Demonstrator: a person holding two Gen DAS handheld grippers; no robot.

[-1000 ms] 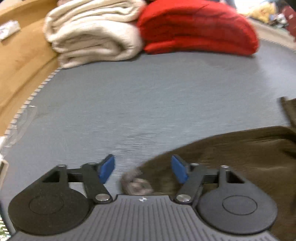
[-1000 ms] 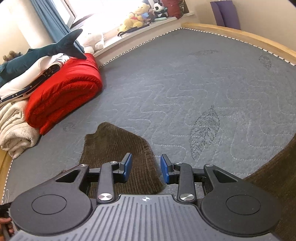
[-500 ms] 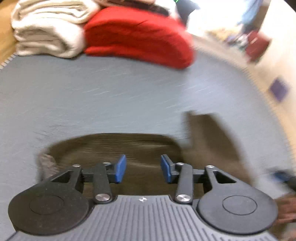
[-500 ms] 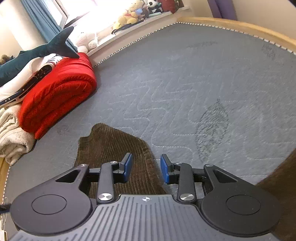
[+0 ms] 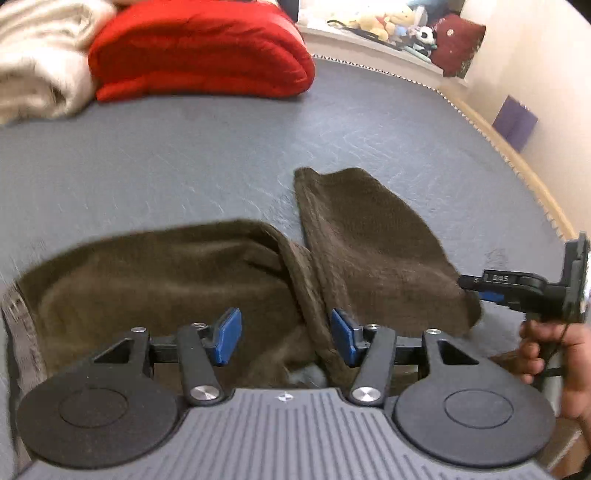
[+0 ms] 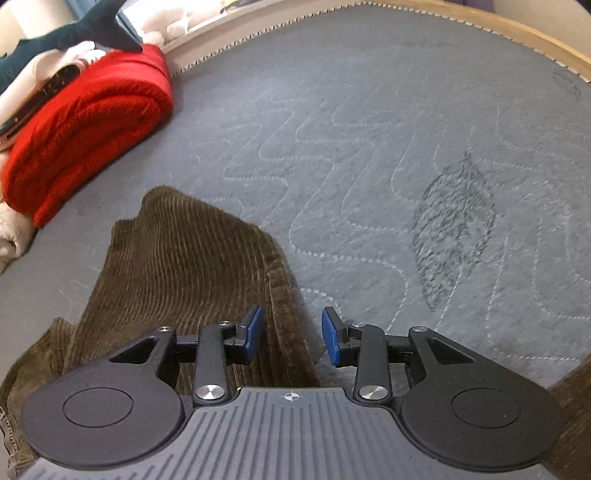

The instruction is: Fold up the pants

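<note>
Pants [image 5: 207, 280] of brown corduroy lie on the grey mattress [image 5: 221, 155], and a second ago my left view showed only their waist end at the edge of the frame. Now that view has swung across them: I see 2 legs, the nearer one lying crosswise and the farther one angled away toward the headboard side, with a raised fold where they meet. My left gripper [image 5: 284, 341] hovers right over that fold; its jaws have just been opening and stand apart, with the ridge of cloth rising between the blue pads but not pinched. My right gripper [image 6: 291, 339] has dropped closer to the far leg, its jaws also slightly wider than before and apart, straddling the leg's right edge without pressing it. In the left view it shows at the far right, held in my hand [image 5: 554, 354], its tip at the leg's edge.

I judge this as both grippers lining up for a grab, the left at the crotch fold and the right on the leg edge, so the fold itself is not yet begun.

Around them, the quilted mattress carries wavy stitching and a leaf print [image 6: 452, 229]. A red blanket [image 5: 199, 51] sits folded at the far side beside a cream blanket [image 5: 33, 74], with a dark shark plush [image 6: 74, 33] on top. Soft toys [image 5: 388, 26] line the window ledge.
</note>
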